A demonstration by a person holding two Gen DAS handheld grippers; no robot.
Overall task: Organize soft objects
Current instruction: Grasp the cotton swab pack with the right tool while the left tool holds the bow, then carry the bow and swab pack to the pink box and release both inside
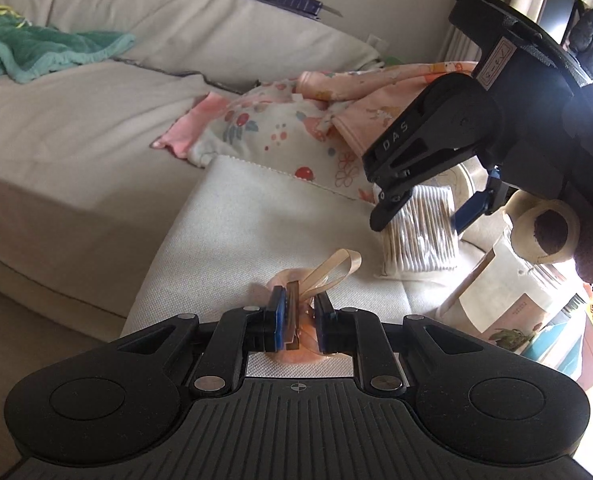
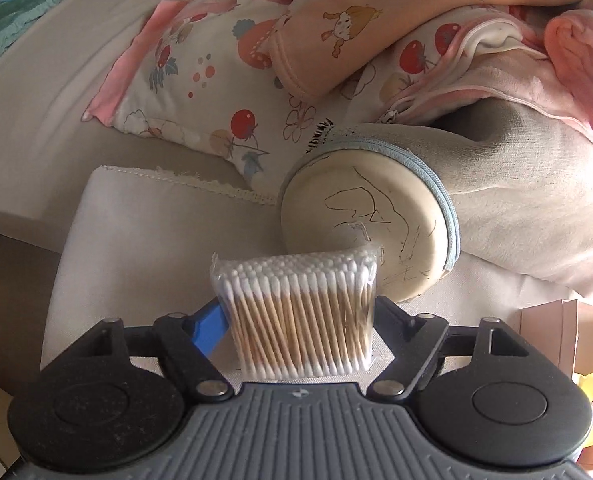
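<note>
Two claws at work over a pale cloth-covered surface (image 1: pixel 232 216) beside a beige sofa (image 1: pixel 76 152).

Only the left wrist view shows the sofa's seat and back, a green blanket (image 1: pixel 36 52) on it, a tape roll (image 1: pixel 546 228) and a paper pouch (image 1: pixel 492 300) at the right; only the right wrist view shows the round, scribbled end of a grey zip case (image 2: pixel 360 232) lying against the printed pink clothes (image 2: pixel 256 60). The right claw (image 2: pixel 300 320) is closed on a clear pack of cotton swabs (image 2: pixel 300 312), its fingers at the pack's two sides, the swab sticks running along the fingers, away from the camera; in the left view the pack (image 1: pixel 420 232) sits low over the cloth. The left claw (image 1: pixel 300 320) is nearly closed around a small peach item with a tan loop (image 1: pixel 332 272) that rests on the cloth, the loop pointing away to the right.
</note>
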